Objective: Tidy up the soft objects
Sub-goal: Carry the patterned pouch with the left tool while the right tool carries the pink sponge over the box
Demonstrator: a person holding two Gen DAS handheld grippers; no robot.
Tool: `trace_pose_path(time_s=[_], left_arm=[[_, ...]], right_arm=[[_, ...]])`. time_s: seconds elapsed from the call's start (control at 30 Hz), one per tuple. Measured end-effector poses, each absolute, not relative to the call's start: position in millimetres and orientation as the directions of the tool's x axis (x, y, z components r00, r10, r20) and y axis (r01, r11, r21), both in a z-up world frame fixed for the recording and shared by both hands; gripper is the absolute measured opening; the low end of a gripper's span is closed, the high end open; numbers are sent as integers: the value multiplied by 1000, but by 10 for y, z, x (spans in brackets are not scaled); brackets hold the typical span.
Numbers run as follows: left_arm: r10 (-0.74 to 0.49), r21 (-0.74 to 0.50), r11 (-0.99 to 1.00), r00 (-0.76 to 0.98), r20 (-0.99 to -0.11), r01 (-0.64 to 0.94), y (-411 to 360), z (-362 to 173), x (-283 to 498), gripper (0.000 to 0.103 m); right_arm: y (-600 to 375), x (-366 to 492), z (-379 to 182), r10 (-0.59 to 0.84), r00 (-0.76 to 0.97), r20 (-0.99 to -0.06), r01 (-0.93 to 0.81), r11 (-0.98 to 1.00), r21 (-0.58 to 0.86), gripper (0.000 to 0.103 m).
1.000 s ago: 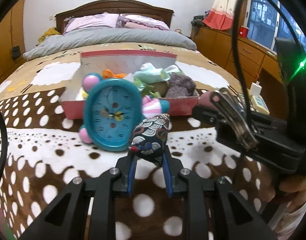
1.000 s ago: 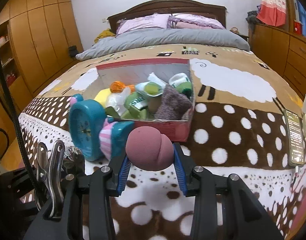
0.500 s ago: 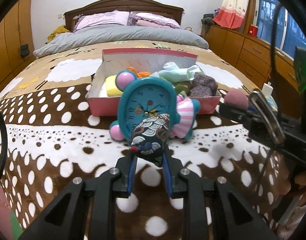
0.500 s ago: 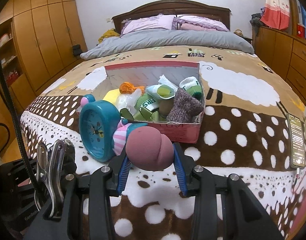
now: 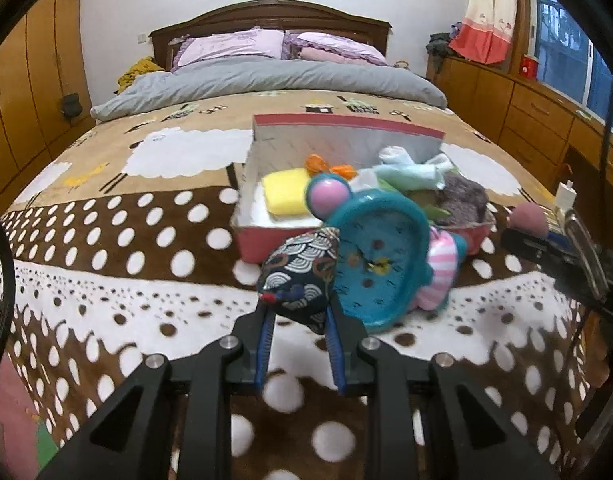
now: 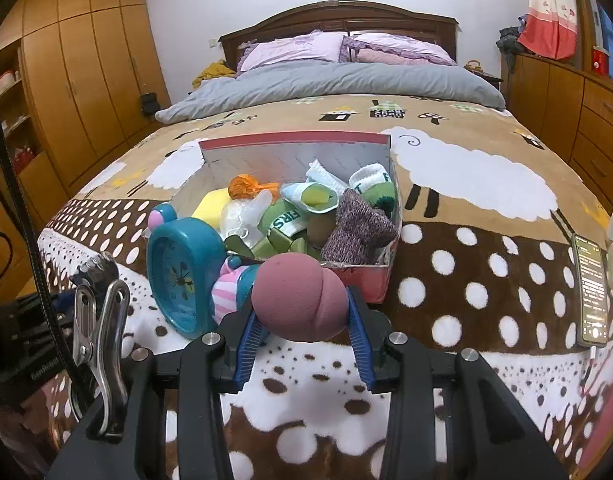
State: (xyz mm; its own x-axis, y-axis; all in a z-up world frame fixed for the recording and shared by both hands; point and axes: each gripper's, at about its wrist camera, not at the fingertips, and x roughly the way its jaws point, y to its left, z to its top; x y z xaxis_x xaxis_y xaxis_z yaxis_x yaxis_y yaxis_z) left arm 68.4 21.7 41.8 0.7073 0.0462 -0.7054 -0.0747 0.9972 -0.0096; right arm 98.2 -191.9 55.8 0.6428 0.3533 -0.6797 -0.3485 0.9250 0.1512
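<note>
The left hand-held gripper (image 5: 297,316) is clamped narrowly on a small dark-blue fabric pouch (image 5: 302,276) printed with white wave arcs, which it holds above the polka-dot blanket (image 5: 118,240) that covers the bed. The right hand-held gripper (image 6: 302,320) stands at a medium width and grips a rounded dusty-pink makeup sponge (image 6: 298,296) between its blue pads, also off the blanket. Ahead of both, on the blanket, sits an open pink cardboard box (image 6: 370,280) with a grey inside. It holds a yellow sponge (image 5: 286,196), an orange bundle (image 6: 246,187), pale mint cloth (image 5: 410,172), rolled green and white socks (image 6: 376,188) and a knitted purple-grey sock (image 6: 358,232) that lies against the near right corner. A teal toy alarm clock (image 5: 380,268) with a pink ear knob stands just in front of the box's near wall, tilted, with a pink-striped soft piece (image 5: 440,276) beside it. In the left wrist view the pouch overlaps the clock's left edge; whether they touch I cannot tell. A smartphone (image 6: 592,288) lies on the blanket well to the right of the box. Farther back are a grey duvet (image 6: 338,80), lilac pillows (image 6: 298,48) and a dark wooden headboard (image 6: 338,16).
</note>
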Motion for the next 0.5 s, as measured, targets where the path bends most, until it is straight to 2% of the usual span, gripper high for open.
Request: trace_pose_path(time_s=[0.23,0.5], left_arm=[[41,-39,995,708,-705,-97,459,491,878,25],[53,-10,996,717,-695,-83,549,620,1139,25]], right_arm=[[-1891,1091,582,355,645,-677,-352,924,149,41],[-1846,1263,655,345,655,-672,-351,927,134,41]])
